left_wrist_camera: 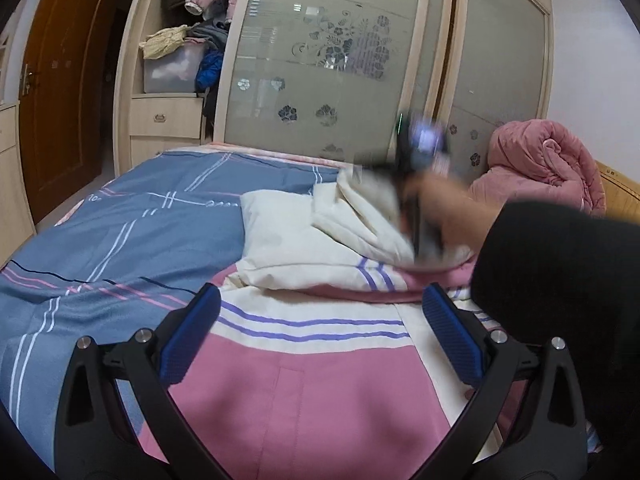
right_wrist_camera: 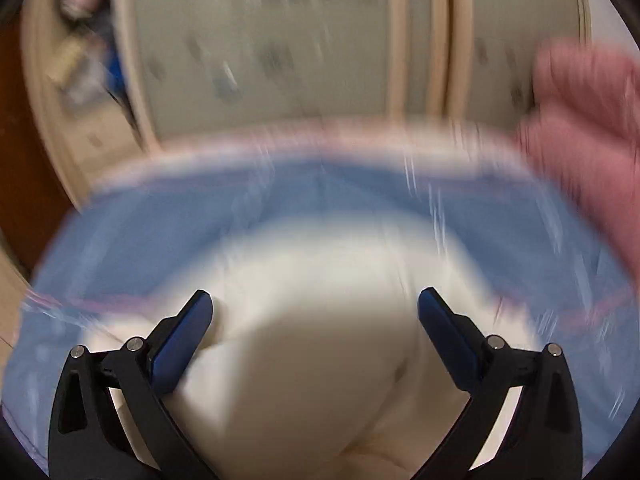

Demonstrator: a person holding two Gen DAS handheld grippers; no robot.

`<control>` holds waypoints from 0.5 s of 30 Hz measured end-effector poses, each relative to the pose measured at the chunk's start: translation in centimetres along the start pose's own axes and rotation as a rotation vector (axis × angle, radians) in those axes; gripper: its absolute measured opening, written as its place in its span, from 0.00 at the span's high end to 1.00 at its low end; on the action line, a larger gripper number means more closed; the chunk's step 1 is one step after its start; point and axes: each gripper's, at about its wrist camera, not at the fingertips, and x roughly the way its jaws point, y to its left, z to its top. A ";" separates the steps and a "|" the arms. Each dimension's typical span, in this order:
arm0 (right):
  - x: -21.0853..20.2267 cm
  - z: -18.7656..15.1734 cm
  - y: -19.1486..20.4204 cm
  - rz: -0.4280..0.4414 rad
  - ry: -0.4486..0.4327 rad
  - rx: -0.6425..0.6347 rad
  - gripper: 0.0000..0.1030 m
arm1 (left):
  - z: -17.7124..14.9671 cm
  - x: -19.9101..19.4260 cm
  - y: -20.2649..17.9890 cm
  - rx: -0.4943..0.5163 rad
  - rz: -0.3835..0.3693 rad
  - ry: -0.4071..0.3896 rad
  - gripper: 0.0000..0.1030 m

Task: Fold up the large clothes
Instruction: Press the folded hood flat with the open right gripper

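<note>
A pink and cream jacket with purple stripes lies on the bed, its cream hood and upper part folded over towards me. My left gripper is open and empty just above the jacket's striped chest. My right gripper is open above the cream part of the jacket; that view is heavily blurred by motion. In the left wrist view the right gripper shows as a dark blurred shape over the hood, held by a hand with a black sleeve.
The bed has a blue bedsheet with pink and white lines. A rolled pink quilt sits at the bed's far right. A wardrobe with frosted sliding doors and open shelves of clothes stands behind; a brown door is at left.
</note>
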 end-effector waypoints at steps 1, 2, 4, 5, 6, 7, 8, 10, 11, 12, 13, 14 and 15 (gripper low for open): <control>2.6 -2.6 0.1 -0.017 0.033 -0.044 0.01 | -0.1 0.0 0.1 -0.013 -0.008 0.004 0.02; 3.1 -4.8 -0.2 -0.012 -0.048 -0.059 0.01 | -0.2 0.1 0.3 -0.040 -0.033 0.016 0.02; 2.9 -6.3 -1.3 0.027 -0.101 -0.002 0.01 | -0.3 0.3 0.3 -0.054 -0.055 0.030 0.02; 2.9 -6.1 -1.6 0.040 -0.093 0.007 0.01 | -0.4 0.5 0.1 -0.046 -0.053 0.034 0.02; 3.1 -5.7 -1.7 0.046 -0.073 0.007 0.01 | -0.4 0.6 -0.1 -0.033 -0.048 0.036 0.02; 3.0 -5.5 -1.7 0.048 -0.066 0.005 0.01 | -0.4 0.6 -0.2 -0.026 -0.048 0.033 0.02; 2.7 -5.5 -1.6 0.050 -0.066 0.001 0.01 | -0.4 0.6 -0.3 -0.026 -0.052 0.030 0.02; 1.6 -5.3 -1.6 0.067 -0.051 -0.009 0.01 | -0.3 0.5 -0.5 -0.025 -0.059 0.026 0.02; 0.8 -5.1 -1.8 0.073 -0.039 -0.005 0.01 | -0.3 0.4 -0.6 -0.018 -0.056 0.018 0.02; -1.3 -5.4 -2.1 0.089 -0.066 0.015 0.01 | -0.3 0.3 -0.6 -0.013 -0.052 0.011 0.02; -3.1 -6.0 -2.2 0.115 -0.092 0.016 0.01 | -0.4 0.2 -0.7 -0.009 -0.046 0.005 0.02; -4.4 -7.0 -1.9 0.131 -0.102 0.000 0.01 | -0.4 0.1 -0.8 -0.009 -0.043 0.001 0.02; -5.2 -7.6 -1.7 0.133 -0.103 -0.021 0.01 | -0.4 0.1 -1.0 -0.011 -0.044 0.003 0.02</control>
